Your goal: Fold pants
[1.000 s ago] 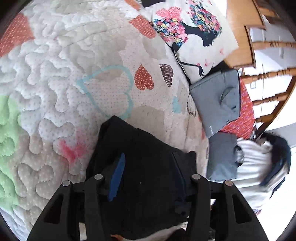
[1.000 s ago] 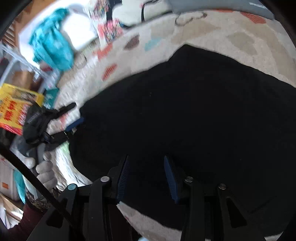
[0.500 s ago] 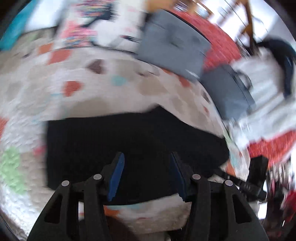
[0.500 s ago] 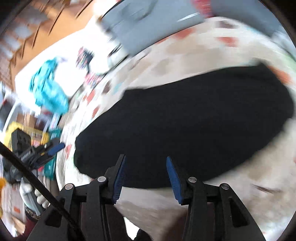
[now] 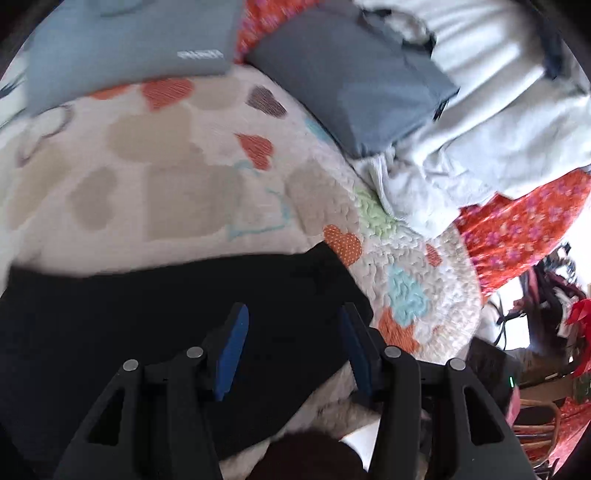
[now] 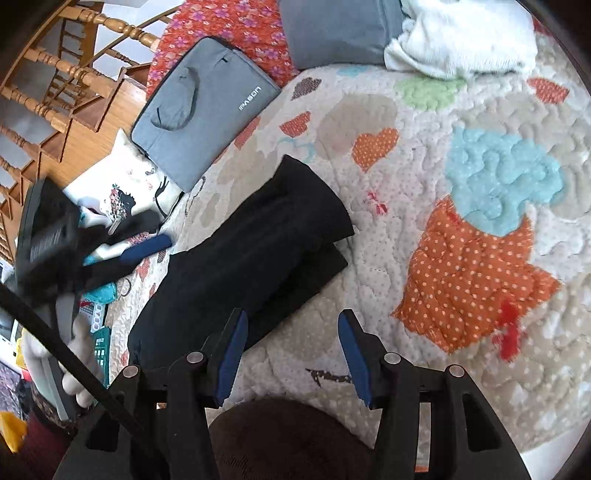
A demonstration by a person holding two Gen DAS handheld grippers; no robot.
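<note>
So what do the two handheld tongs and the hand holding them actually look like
Both look alike: the right tongs and left tongs have matte black angular plastic arms with triangular cut-outs, silver round pivot screws and blue pads inside the fingertips. In the right wrist view a black cable crosses the corner, and the left hand wears a white glove.

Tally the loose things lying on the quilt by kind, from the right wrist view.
Black pants: 1
Grey laptop bags: 2, one with a handle, one at the top edge
White cloth: 1
Total: 4
</note>
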